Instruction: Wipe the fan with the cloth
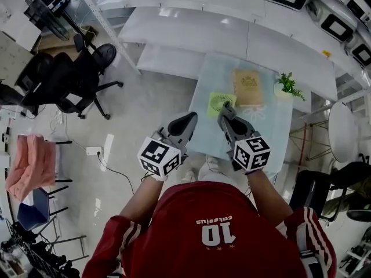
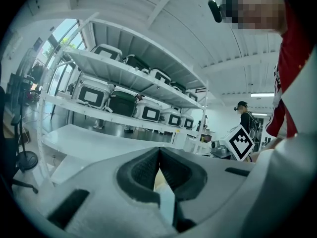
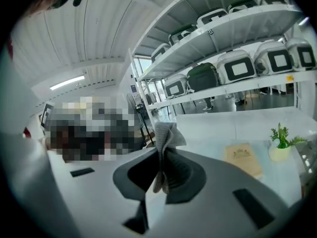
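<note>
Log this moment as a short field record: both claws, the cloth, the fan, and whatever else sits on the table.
Left claw: shut, nothing between its jaws
Right claw: shut on the cloth
Cloth state: grey, bunched, sticking up past the jaws
Fan: green, on the table, left of the book
Other items: potted plant at the table's far right
Wiping contact: cannot tell
</note>
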